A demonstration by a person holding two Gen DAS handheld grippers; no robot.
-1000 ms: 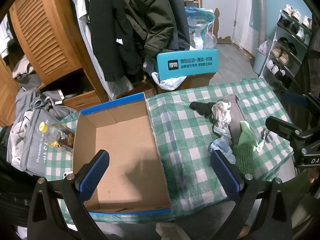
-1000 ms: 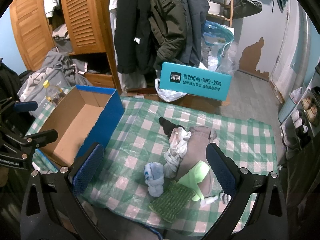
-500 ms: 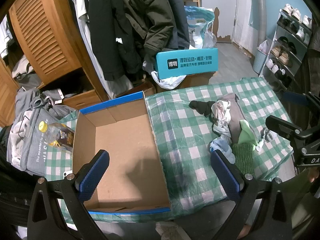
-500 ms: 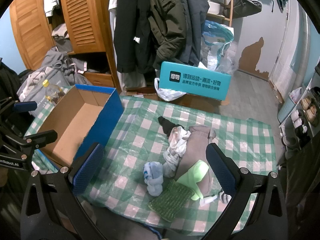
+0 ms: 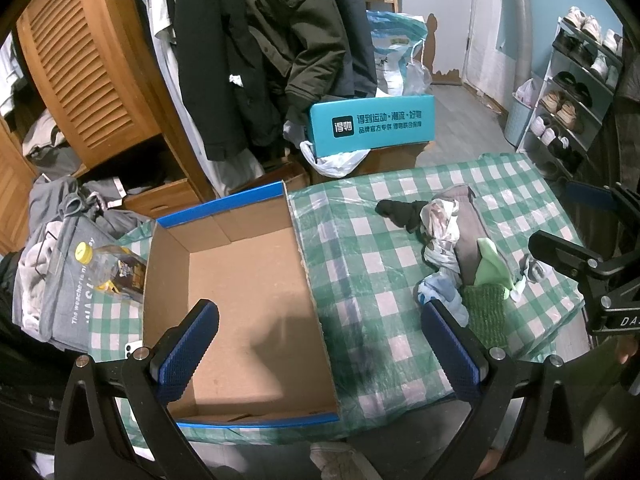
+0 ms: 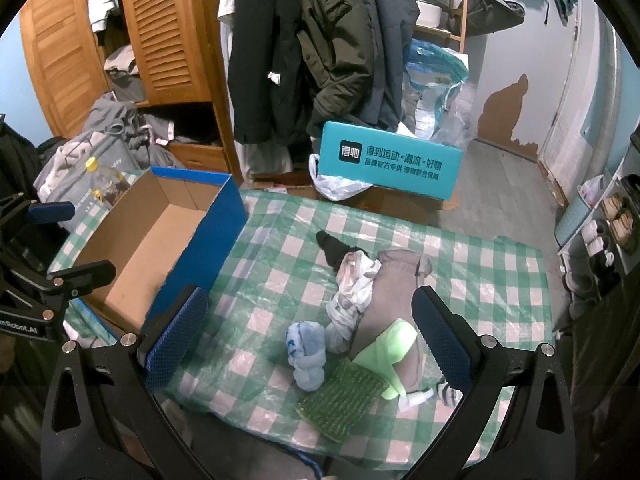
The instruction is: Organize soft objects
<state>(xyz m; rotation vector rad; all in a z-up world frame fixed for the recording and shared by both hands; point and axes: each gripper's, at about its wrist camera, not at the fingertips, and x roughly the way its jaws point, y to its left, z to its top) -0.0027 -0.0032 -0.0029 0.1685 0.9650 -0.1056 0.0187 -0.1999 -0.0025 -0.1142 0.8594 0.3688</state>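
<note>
A pile of soft items lies on the green checked tablecloth [image 6: 280,240]: a black sock [image 6: 332,249], a white patterned cloth [image 6: 352,284], a grey garment [image 6: 394,280], a rolled pale blue sock [image 6: 306,350], a light green cloth [image 6: 390,346] and a dark green knitted pad [image 6: 340,398]. The same pile [image 5: 460,252] shows at right in the left wrist view. An empty cardboard box with blue sides [image 5: 240,300] stands to the left. My left gripper [image 5: 320,348] hangs open above the box's near right side. My right gripper [image 6: 308,340] hangs open above the pile, holding nothing.
A plastic bottle with a yellow cap [image 5: 112,268] and a grey bag [image 5: 60,280] lie left of the box. A teal box [image 6: 388,164], hanging coats [image 6: 320,40] and a wooden wardrobe [image 6: 160,32] stand behind the table. A shoe rack [image 5: 576,92] stands at right.
Both views have shifted only slightly; the right gripper has drifted a little nearer the pile. Nothing was taken hold of or let go.
</note>
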